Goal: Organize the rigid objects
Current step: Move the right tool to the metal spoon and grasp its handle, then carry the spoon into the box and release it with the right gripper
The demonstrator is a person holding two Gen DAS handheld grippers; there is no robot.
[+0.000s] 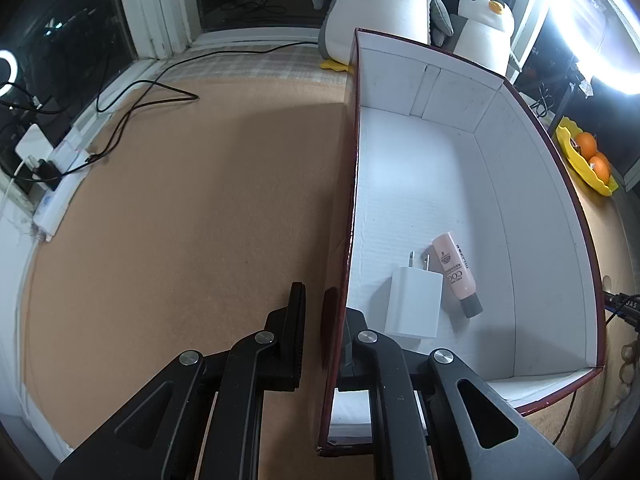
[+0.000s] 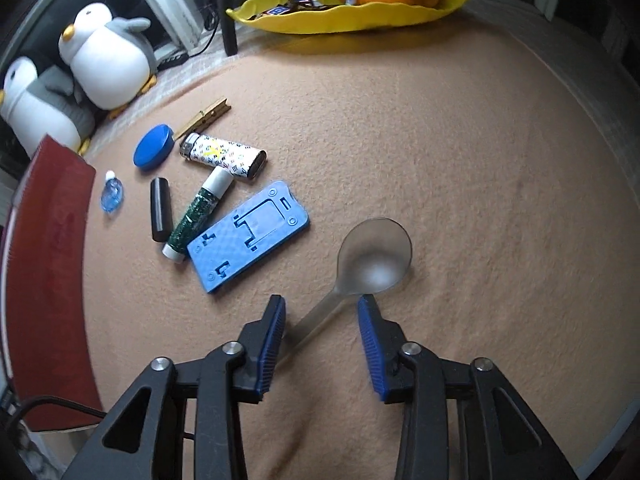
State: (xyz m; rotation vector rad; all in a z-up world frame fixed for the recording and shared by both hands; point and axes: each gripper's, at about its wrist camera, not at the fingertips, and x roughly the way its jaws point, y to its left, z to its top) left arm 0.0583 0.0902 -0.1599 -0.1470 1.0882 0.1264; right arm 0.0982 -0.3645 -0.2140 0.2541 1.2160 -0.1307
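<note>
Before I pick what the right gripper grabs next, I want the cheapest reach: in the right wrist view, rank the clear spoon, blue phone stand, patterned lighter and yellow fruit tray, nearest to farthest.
1. Clear spoon: its handle lies between the right gripper fingers.
2. Blue phone stand: just ahead, to the left.
3. Patterned lighter: farther left, beyond the stand.
4. Yellow fruit tray: at the far edge, holding oranges.

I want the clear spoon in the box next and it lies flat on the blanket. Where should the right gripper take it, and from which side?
Grip the clear spoon by its handle, coming straight down from above. The bowl looks too wide and rounded for the open right gripper, while the narrow handle already runs slantwise between the blue pads. Turning the wrist to close across it would probably help.
</note>
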